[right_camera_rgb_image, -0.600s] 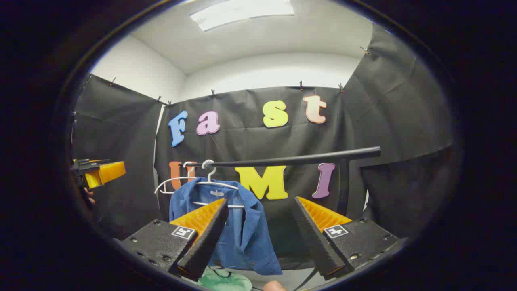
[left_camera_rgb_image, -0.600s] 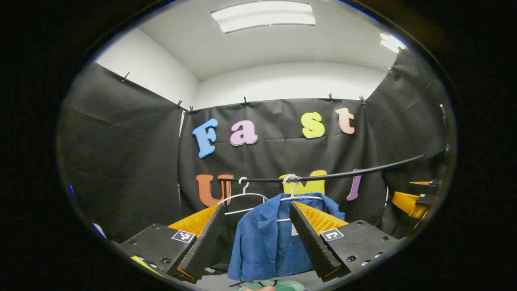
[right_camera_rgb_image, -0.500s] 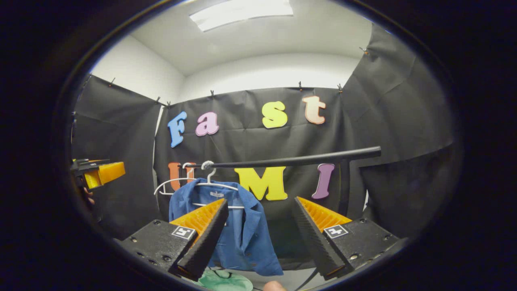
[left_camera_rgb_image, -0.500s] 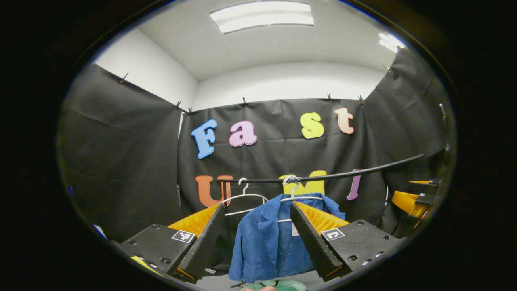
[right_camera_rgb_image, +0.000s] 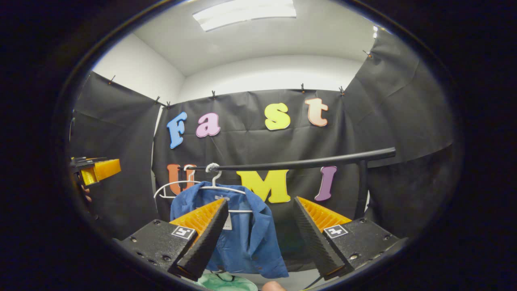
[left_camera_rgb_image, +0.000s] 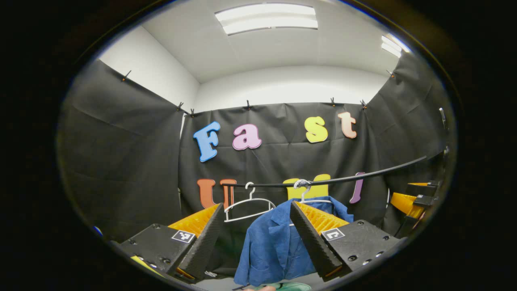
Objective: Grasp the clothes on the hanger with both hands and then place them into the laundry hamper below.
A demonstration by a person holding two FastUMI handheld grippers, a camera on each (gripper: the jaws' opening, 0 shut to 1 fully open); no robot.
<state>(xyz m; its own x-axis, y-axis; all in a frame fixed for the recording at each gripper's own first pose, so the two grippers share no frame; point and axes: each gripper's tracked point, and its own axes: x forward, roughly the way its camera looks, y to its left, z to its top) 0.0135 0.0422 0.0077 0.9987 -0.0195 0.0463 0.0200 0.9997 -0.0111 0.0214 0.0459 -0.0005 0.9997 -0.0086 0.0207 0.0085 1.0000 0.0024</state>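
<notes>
Blue jacket (left_camera_rgb_image: 278, 242) on hanger (right_camera_rgb_image: 220, 186), well ahead; my left gripper (left_camera_rgb_image: 256, 238), right gripper (right_camera_rgb_image: 258, 234) jaws wide, empty. I'd take one shoulder each.

The green laundry hamper (right_camera_rgb_image: 226, 283) is cut off at the bottom edge, and a finger (right_camera_rgb_image: 206, 238) of the right hand-held gripper hides part of the blue jacket (right_camera_rgb_image: 246, 238)

No readable text, small black-and-white square markers on both grippers' finger blocks, jacket label illegible
</notes>
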